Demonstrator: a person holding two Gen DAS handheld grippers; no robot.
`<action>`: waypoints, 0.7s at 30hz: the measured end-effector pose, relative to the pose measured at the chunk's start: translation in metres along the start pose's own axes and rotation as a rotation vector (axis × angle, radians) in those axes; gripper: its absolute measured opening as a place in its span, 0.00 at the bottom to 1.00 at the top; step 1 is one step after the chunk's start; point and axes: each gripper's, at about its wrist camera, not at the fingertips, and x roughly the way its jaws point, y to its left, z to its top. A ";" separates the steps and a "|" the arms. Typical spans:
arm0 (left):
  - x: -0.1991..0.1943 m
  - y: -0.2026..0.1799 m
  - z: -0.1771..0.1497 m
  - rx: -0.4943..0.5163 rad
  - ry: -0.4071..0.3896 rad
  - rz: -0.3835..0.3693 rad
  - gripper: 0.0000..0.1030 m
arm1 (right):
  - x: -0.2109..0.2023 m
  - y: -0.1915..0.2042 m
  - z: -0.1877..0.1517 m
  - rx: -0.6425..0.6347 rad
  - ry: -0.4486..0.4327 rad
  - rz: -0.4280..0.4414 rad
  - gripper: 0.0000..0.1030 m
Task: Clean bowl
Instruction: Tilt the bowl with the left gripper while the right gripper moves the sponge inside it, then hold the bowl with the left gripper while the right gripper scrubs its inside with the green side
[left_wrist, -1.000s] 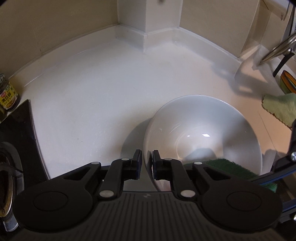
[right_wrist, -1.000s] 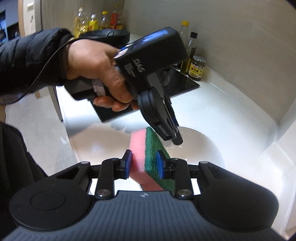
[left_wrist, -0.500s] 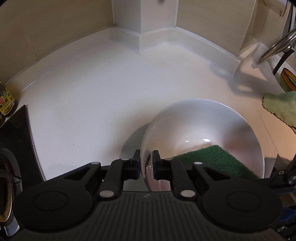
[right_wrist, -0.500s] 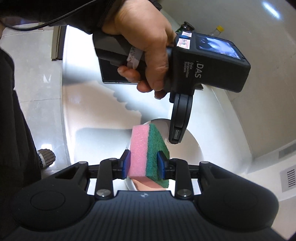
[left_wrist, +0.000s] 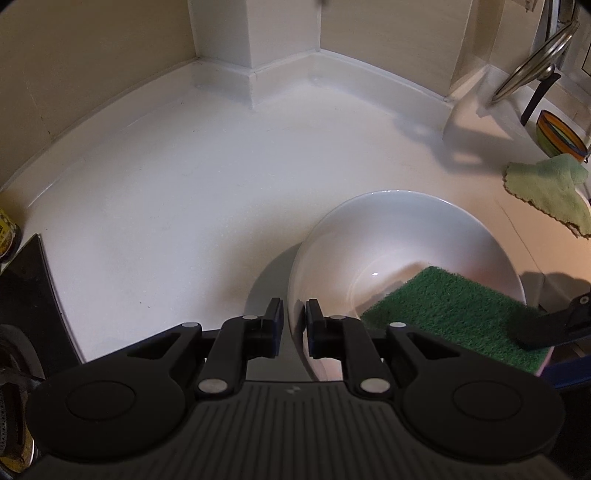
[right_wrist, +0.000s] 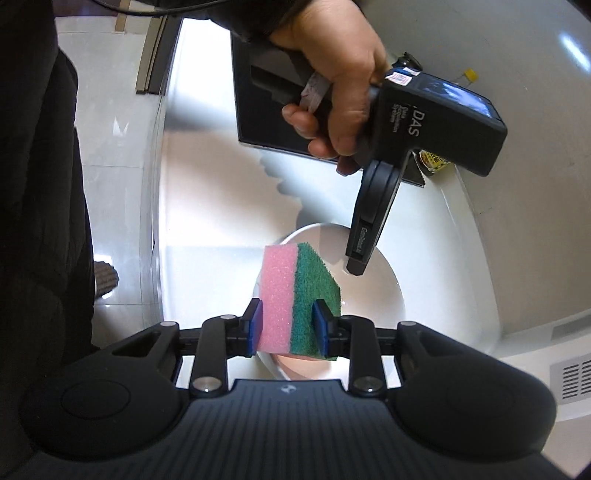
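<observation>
A white bowl (left_wrist: 399, 236) stands on the white counter (left_wrist: 177, 192). My left gripper (left_wrist: 294, 323) is shut on the bowl's near rim, one finger outside and one inside. The bowl also shows in the right wrist view (right_wrist: 373, 291), with the left gripper (right_wrist: 356, 267) clamped on its rim, held by a hand. My right gripper (right_wrist: 288, 325) is shut on a pink and green sponge (right_wrist: 295, 288). The sponge (left_wrist: 454, 310), green side up, reaches into the bowl from the right.
A green cloth (left_wrist: 550, 188) and a striped bowl (left_wrist: 559, 134) lie at the right, below a metal faucet (left_wrist: 532, 62). A black stove top (left_wrist: 26, 295) and a jar (left_wrist: 7, 236) are at the left. Walls enclose the counter's back.
The sponge has moved further into the bowl. The right gripper has tipped down over it. The left gripper keeps its grip on the rim.
</observation>
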 end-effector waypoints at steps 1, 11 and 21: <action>0.000 0.000 -0.001 0.002 0.001 0.001 0.15 | 0.000 0.000 0.001 0.012 0.001 0.002 0.27; -0.002 -0.001 -0.003 0.025 -0.001 -0.002 0.15 | 0.002 0.005 0.008 0.059 -0.005 -0.031 0.30; -0.003 0.002 -0.006 0.007 -0.006 -0.007 0.08 | 0.010 -0.015 0.010 0.202 0.014 0.006 0.29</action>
